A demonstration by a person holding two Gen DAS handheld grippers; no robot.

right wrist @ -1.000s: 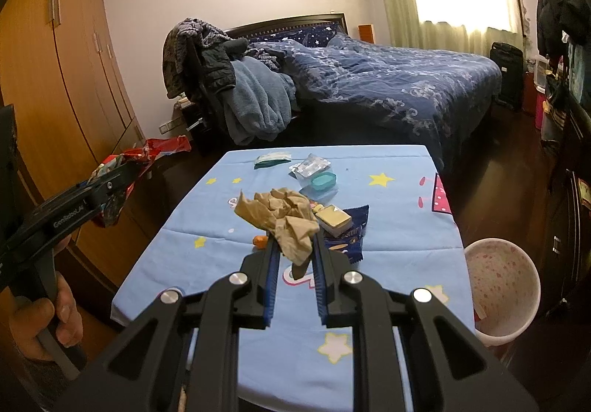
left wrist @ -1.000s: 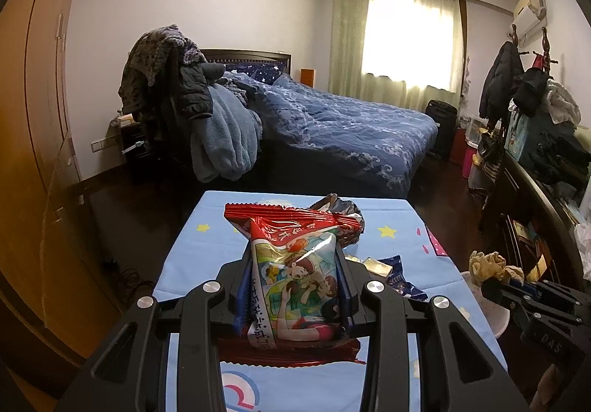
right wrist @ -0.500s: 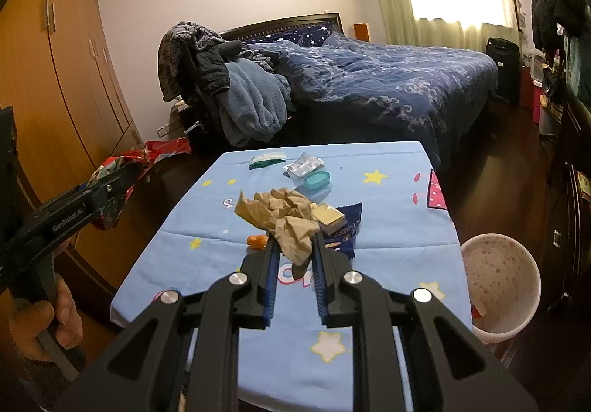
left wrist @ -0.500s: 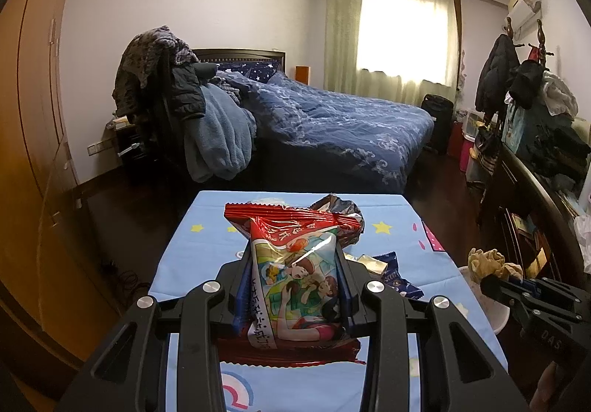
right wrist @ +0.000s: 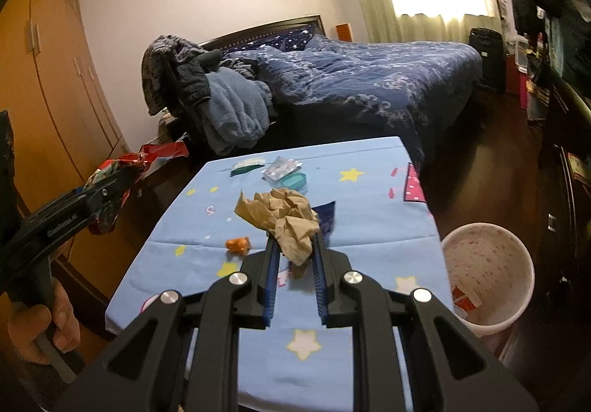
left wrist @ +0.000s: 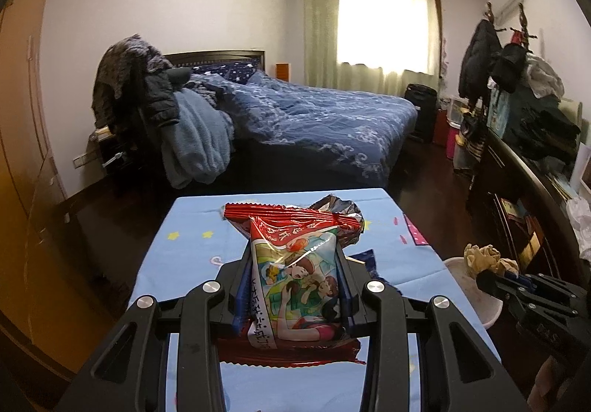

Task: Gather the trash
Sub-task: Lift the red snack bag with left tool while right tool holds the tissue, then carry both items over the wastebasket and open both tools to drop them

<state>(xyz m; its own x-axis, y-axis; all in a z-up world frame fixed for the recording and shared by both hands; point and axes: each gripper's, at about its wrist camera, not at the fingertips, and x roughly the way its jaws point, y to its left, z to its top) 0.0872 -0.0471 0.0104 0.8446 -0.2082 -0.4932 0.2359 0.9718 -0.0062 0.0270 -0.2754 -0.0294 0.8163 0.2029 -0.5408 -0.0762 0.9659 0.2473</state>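
My left gripper (left wrist: 295, 253) is shut on a red snack bag (left wrist: 297, 275) with a cartoon print, held upright above the blue-clothed table (left wrist: 192, 246). The same bag (right wrist: 147, 157) shows at the left of the right wrist view, in the left gripper (right wrist: 122, 177). My right gripper (right wrist: 293, 246) is shut on a crumpled brown paper (right wrist: 284, 218) above the table's (right wrist: 369, 227) near half. A white bin (right wrist: 487, 279) stands on the floor right of the table. In the left wrist view the brown paper (left wrist: 485, 257) hangs over the bin (left wrist: 465, 286).
On the table lie an orange scrap (right wrist: 238, 244), a dark blue wrapper (right wrist: 328, 212), a teal lid (right wrist: 293, 181), a foil packet (right wrist: 281, 168) and a white-green wrapper (right wrist: 247, 164). A bed (right wrist: 369, 79) stands behind, a wardrobe (right wrist: 48, 79) on the left, a dark dresser (left wrist: 524, 198) on the right.
Both grippers have shifted a little sideways and rolled slightly, each still holding its load. The table items have not moved.
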